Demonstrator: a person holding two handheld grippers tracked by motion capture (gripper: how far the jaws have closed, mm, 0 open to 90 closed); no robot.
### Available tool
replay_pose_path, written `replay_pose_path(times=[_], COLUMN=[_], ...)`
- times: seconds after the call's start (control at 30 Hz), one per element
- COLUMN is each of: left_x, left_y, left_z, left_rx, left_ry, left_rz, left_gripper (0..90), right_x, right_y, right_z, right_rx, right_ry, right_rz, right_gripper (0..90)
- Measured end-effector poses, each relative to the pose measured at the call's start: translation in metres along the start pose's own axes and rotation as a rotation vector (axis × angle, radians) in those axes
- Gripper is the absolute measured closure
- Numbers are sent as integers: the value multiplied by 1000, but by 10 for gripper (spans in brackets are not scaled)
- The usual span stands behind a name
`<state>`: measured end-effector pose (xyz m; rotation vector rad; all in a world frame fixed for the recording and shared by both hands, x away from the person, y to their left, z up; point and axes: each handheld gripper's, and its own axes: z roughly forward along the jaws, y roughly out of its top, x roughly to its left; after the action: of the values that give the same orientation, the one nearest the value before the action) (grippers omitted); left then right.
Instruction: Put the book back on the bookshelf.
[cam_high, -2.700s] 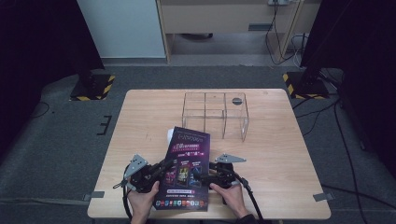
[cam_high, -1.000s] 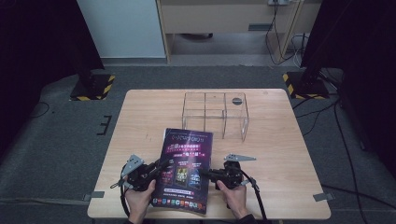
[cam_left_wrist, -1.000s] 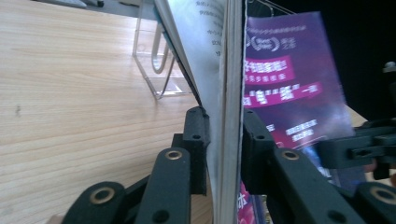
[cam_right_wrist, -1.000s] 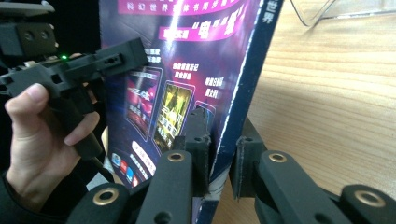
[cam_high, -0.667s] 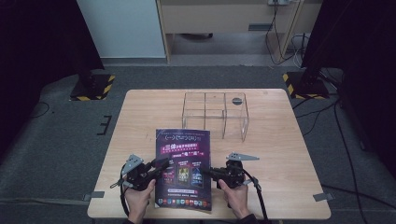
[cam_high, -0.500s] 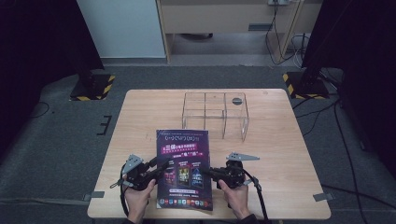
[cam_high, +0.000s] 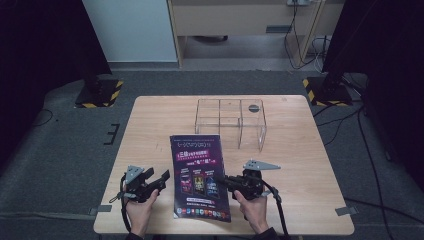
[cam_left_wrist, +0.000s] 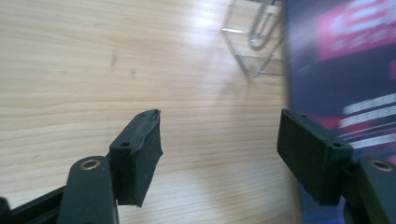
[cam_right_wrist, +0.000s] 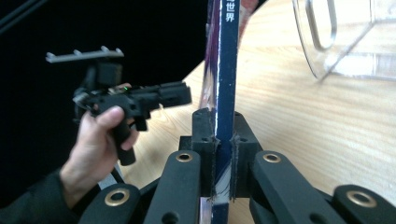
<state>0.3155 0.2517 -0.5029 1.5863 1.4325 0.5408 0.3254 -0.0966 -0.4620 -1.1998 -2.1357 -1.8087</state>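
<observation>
High view: wooden table (cam_high: 150, 130); clear plastic organiser (cam_high: 230, 121) toward its far side; dark magazine (cam_high: 198, 176) near the front edge, between the left gripper (cam_high: 161, 179) and right gripper (cam_high: 223, 180).

Left gripper view: jaws wide apart, holding nothing, over bare wood just beside the magazine's edge.

Right gripper view: jaws clamped on the magazine's edge; left hand (cam_right_wrist: 95, 140) beyond.

The left gripper (cam_high: 161, 178) sits just left of the booklet (cam_high: 200, 175), its fingers (cam_left_wrist: 140, 154) wide apart. The right gripper (cam_high: 220, 179) pinches the booklet's right edge tight.
</observation>
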Motion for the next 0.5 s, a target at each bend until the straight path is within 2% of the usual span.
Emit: replay_pose_path(times=[0.2, 0.27, 0.33, 0.43, 0.5], left_x=[4, 4, 5, 5, 4], left_y=[-5, -7, -9, -10, -11], left_z=[8, 12, 15, 17, 20], left_rx=[63, 82, 98, 113, 128], left_ry=[71, 71, 92, 89, 108], left_rz=[50, 59, 79, 71, 95], left_gripper=[281, 275, 272, 270, 268], right_x=[11, 13, 16, 19, 22], right_y=[14, 19, 23, 28, 35], right_z=[-6, -8, -11, -13, -17], right_rx=[-28, -40, -50, -60, -72], right_ry=[-6, -3, -4, -8, -15], right_rz=[-39, -48, -55, -69, -84], right_gripper=[844, 844, 844, 844, 844])
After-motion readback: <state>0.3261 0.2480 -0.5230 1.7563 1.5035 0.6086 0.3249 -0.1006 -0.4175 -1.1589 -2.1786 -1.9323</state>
